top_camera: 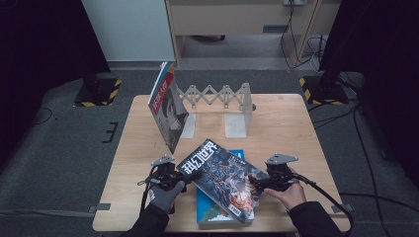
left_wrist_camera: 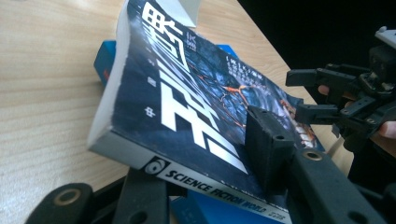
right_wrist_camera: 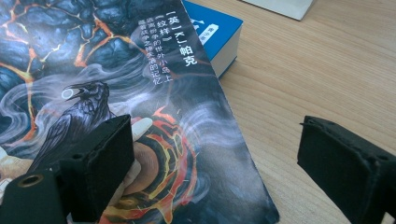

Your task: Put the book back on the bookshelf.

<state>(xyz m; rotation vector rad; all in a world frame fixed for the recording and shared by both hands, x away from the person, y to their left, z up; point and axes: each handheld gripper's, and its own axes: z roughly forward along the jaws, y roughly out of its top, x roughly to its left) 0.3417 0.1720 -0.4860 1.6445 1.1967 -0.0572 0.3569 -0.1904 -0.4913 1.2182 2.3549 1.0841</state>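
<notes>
The Science Fiction World magazine (top_camera: 223,180) lies at the lower middle of the high view, skewed across a blue book (top_camera: 217,213) that rests flat on the wooden counter (top_camera: 286,123). In the left gripper view its spine edge is raised off the counter, with the white spine lettering facing the camera and the blue book (left_wrist_camera: 105,58) showing beneath it.

The left gripper (top_camera: 190,175), at the lower left of the high view, has its jaws on the magazine's spine corner: one pad lies on the dark cover and the other sits under the spine, so the magazine (left_wrist_camera: 187,107) is pinched between them.

The right gripper (top_camera: 254,181), at the lower right, stands wide. In its own view one jaw hovers over the raven picture on the cover (right_wrist_camera: 116,93) and the other over bare wood beyond the magazine's edge; I cannot tell whether either pad touches.

Further back on the counter, a second magazine (top_camera: 167,106) with a red and black cover leans upright at the left end of a white accordion bookstand (top_camera: 222,96).
</notes>
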